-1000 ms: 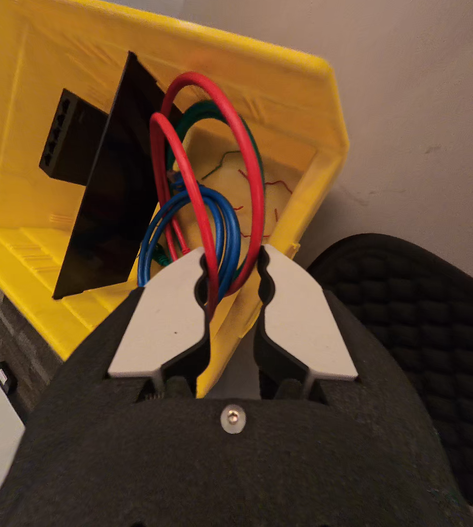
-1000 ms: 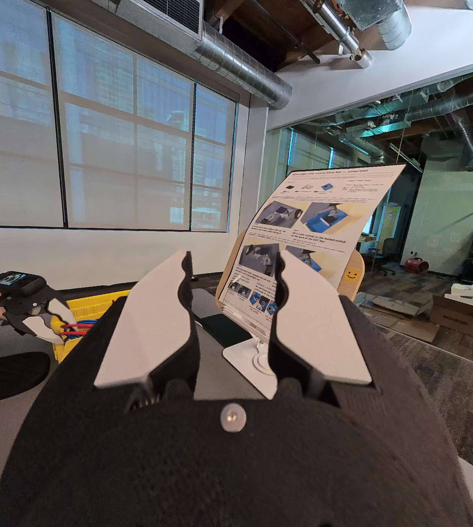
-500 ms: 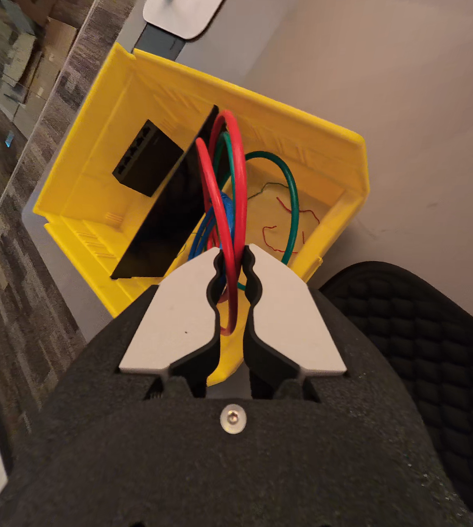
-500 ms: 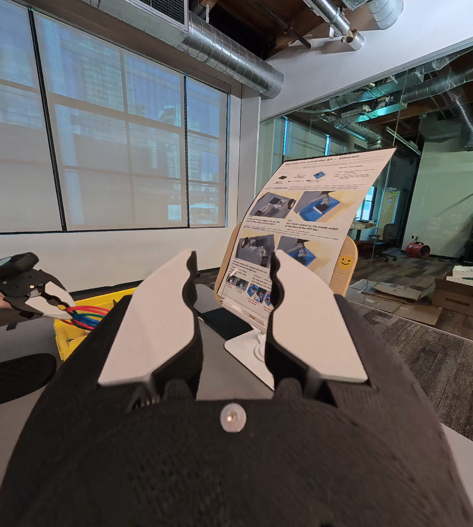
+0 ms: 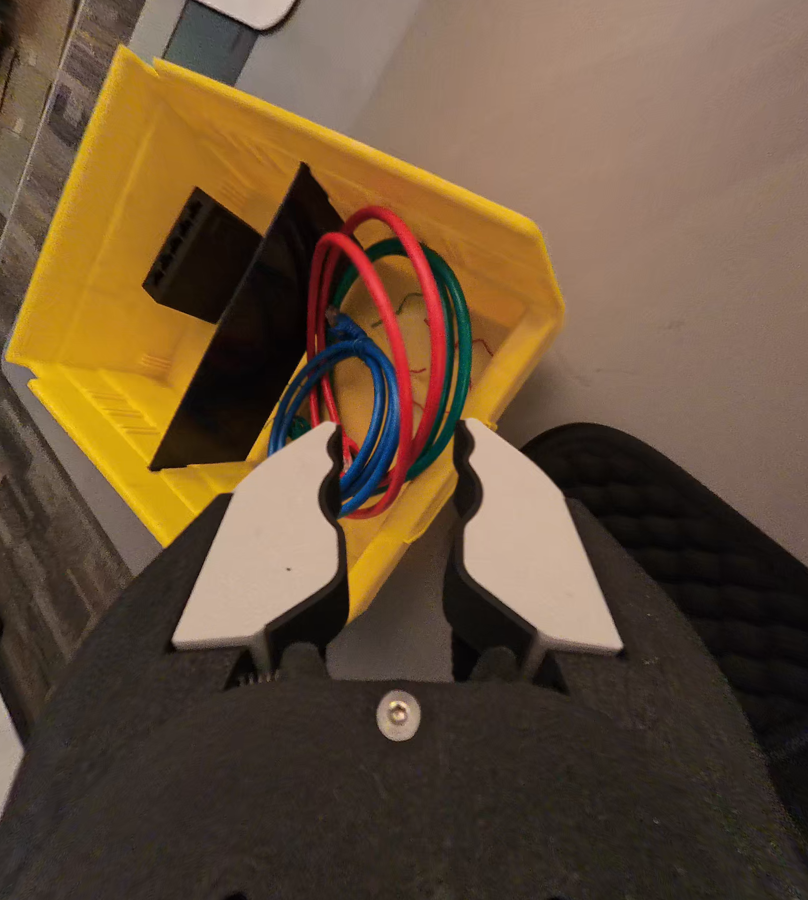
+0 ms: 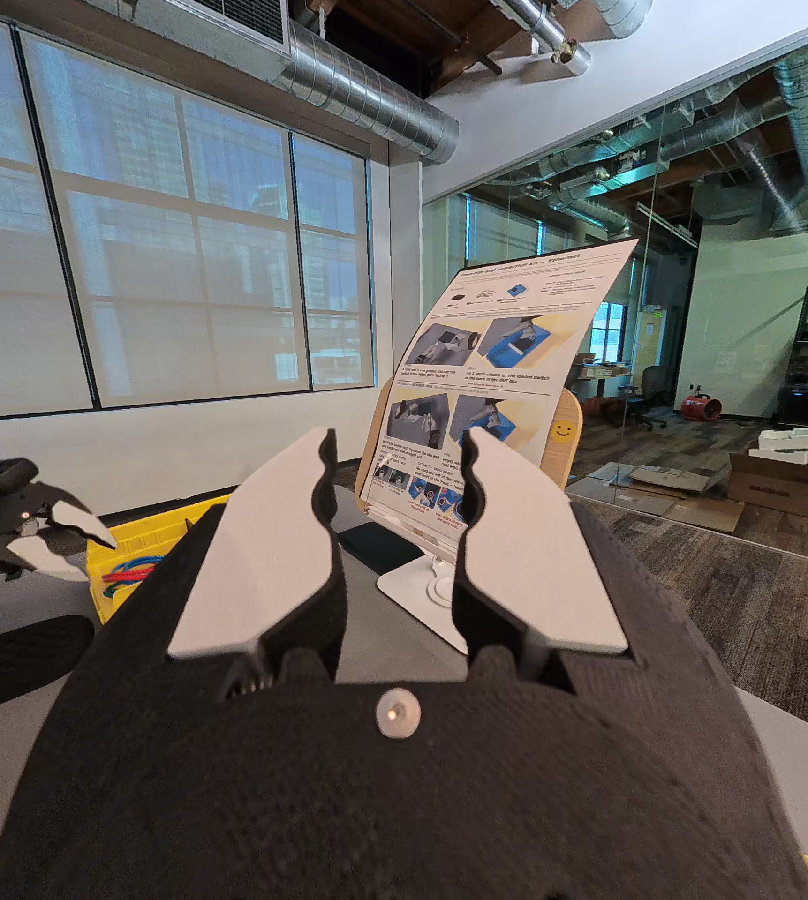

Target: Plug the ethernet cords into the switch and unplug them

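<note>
Ethernet cords (image 5: 382,389), red, blue and green coils, lie in the yellow bin (image 5: 255,160).
A black divider (image 5: 246,350) separates them from the switch (image 5: 187,268); left gripper (image 5: 394,433) and right gripper (image 6: 399,440) both gape, empty.

Each hand-held gripper (image 5: 394,433) has white fingers (image 6: 265,545), black body, silver screw (image 5: 398,716).

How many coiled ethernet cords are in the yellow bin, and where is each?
3, all in the yellow bin right of the black divider: red cord looped in front, green cord behind it, blue cord lowest. More may be hidden.
</note>
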`<action>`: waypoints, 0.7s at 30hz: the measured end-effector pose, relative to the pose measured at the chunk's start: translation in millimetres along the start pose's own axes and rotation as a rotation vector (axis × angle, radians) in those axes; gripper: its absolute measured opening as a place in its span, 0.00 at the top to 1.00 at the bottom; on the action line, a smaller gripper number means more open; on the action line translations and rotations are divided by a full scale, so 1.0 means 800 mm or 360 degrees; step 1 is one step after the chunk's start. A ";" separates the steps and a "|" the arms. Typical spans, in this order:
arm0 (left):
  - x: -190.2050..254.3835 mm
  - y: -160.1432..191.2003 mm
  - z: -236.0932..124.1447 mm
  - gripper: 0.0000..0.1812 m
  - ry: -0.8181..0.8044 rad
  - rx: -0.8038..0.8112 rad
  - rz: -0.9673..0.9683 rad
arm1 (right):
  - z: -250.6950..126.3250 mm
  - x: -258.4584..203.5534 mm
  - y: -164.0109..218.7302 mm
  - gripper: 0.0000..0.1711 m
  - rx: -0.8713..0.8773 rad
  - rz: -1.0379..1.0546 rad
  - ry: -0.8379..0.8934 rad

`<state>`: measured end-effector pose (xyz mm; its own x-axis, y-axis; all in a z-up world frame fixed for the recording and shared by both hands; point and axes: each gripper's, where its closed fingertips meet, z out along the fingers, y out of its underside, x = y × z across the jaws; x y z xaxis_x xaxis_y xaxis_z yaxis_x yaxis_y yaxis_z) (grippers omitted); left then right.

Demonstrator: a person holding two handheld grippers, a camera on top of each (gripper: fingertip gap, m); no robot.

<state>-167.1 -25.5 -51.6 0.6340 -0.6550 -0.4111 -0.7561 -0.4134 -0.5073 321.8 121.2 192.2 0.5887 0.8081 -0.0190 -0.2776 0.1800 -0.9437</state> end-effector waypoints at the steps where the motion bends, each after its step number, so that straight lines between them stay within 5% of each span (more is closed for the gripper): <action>1: 0.003 0.004 0.002 0.74 -0.0014 -0.0022 -0.0005 | -0.001 0.001 0.000 0.71 0.0000 0.0004 0.0001; 5: 0.020 0.012 0.017 0.66 -0.0056 -0.0084 0.0028 | -0.002 0.004 0.000 0.71 -0.0001 0.0015 0.0012; 16: -0.016 0.028 0.005 0.76 -0.0038 -0.0144 0.0126 | 0.001 0.009 0.013 0.71 -0.0081 0.0033 0.0029; 21: -0.034 0.054 0.014 0.75 0.0039 -0.0367 0.0367 | 0.006 0.010 0.021 0.71 -0.0124 0.0035 0.0027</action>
<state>-215.1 -18.5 -70.3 0.4397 -0.7620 -0.4754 -0.8980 -0.3830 -0.2166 318.0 133.1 177.4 0.5959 0.8018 -0.0452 -0.2310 0.1172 -0.9659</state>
